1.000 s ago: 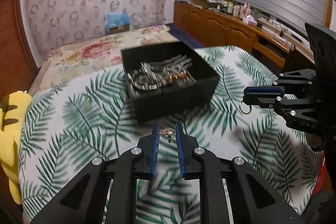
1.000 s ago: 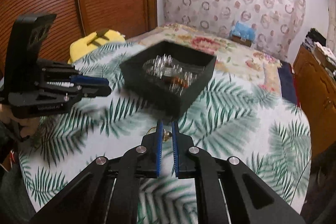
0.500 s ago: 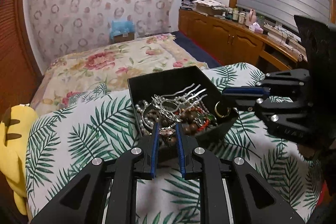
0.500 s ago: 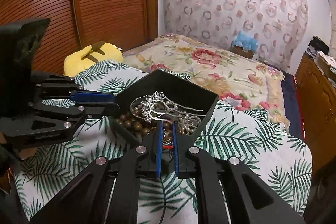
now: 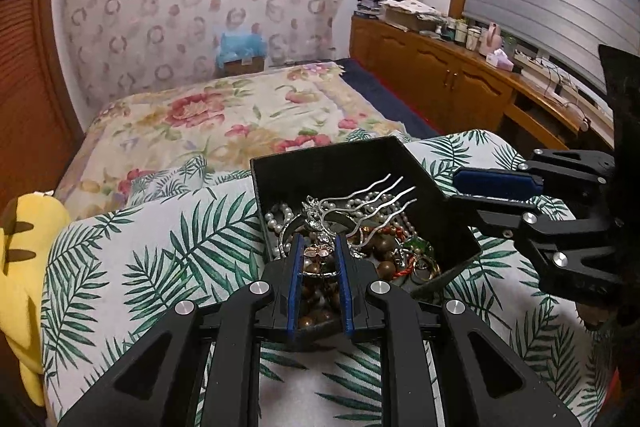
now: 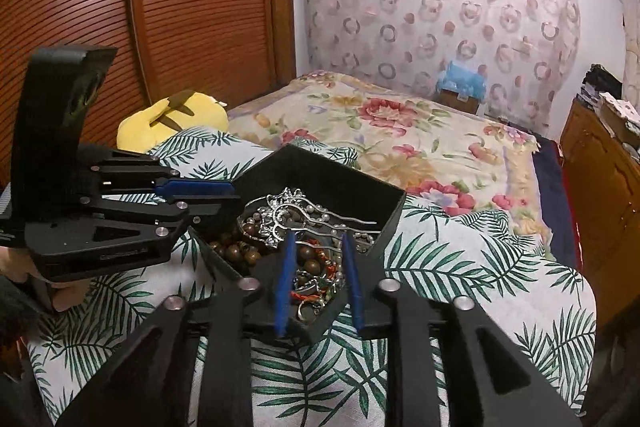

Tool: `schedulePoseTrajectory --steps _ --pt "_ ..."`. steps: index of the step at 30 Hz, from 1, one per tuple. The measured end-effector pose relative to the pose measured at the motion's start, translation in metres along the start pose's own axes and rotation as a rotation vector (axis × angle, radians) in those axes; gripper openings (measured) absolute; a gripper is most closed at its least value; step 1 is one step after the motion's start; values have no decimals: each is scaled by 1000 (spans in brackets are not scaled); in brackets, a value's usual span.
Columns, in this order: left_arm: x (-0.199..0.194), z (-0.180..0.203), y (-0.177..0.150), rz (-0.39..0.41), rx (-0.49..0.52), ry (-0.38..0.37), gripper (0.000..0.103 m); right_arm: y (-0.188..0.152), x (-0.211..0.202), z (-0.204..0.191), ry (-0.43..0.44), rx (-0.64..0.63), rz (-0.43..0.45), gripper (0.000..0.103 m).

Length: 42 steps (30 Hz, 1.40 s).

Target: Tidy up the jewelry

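1. left wrist view: the left gripper (image 5: 318, 251) hangs over the near corner of the black box (image 5: 460, 227), which sits on the palm-leaf cloth (image 5: 168, 259). a second ago the box stood well ahead of both grippers; now it lies right under their tips.
2. its jaws are closed on a small gold-coloured earring (image 5: 319, 251), pinched between the blue pads just above the heap of jewelry in the box, the same grip as a second ago.
3. right wrist view: the right gripper (image 6: 318, 263) is over the box's near corner too. its jaws have just been opening and now stand apart, with nothing pressed between the pads; only the heap shows through the gap.
4. the gold ring it carried a second ago is no longer at its tips. i cannot pick it out for certain among the pieces below.
5. the silver hair comb (image 5: 372, 195) lies on top of the pearls and brown beads (image 6: 236, 251) in the box.
6. the yellow plush (image 6: 176, 119) lies at the cloth's edge.
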<state>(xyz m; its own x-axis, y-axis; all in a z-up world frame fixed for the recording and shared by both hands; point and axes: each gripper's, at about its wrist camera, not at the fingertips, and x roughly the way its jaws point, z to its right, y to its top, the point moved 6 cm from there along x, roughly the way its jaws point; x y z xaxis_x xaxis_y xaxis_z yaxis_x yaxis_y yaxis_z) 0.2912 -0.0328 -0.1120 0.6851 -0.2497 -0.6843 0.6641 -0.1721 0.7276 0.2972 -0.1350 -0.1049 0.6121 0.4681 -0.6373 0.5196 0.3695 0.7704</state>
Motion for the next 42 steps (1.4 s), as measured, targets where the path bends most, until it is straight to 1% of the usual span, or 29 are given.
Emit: schedulePoseTrajectory --steps 3,6,8,10,11,13,14,16,18,19,21,23,26,28,30,33,37,42 --pt "0 -1 0 0 -5 11 16 -3 -4 4 -4 23 3 27" --pt "-4 0 -1 11 -13 17 34 -10 -12 6 -12 43 10 27" --pt "-8 2 -2 15 -15 23 39 -14 -19 5 -20 53 15 27" --pt "-13 3 -3 24 -10 36 51 -18 -26 5 -28 67 22 27" --pt "-17 5 -4 31 -8 44 55 -19 -30 5 -32 77 27 28" --pt "-27 7 -6 49 -9 60 72 -23 -41 4 -47 102 44 36" --pt "-32 8 -8 59 -11 66 75 -23 -45 4 -55 109 52 45" --pt "-43 9 -10 73 -16 86 87 -26 -57 2 -80 125 77 55" --pt "-52 9 -14 84 -20 102 94 -27 -67 2 -95 140 93 63" --pt "-56 9 -15 89 -23 108 95 -29 -73 1 -104 150 103 64" --pt "-68 12 -20 102 -29 118 95 -31 -83 -2 -118 158 121 75" --pt "-77 14 -23 110 -29 124 95 -32 -94 -6 -138 166 145 81" --pt "-93 18 -29 130 -36 146 95 -34 -109 -12 -151 174 167 82" --pt "-102 21 -33 138 -36 152 95 -36 -120 -17 -166 175 186 87" --pt "-111 23 -36 141 -39 171 95 -37 -129 -19 -175 177 203 94" --pt "-125 25 -40 153 -48 197 95 -42 -144 -24 -202 183 222 100" --pt "-136 22 -45 160 -73 214 95 -46 -156 -27 -241 202 242 100" --pt "-143 22 -51 165 -73 231 95 -50 -161 -26 -246 231 256 100"
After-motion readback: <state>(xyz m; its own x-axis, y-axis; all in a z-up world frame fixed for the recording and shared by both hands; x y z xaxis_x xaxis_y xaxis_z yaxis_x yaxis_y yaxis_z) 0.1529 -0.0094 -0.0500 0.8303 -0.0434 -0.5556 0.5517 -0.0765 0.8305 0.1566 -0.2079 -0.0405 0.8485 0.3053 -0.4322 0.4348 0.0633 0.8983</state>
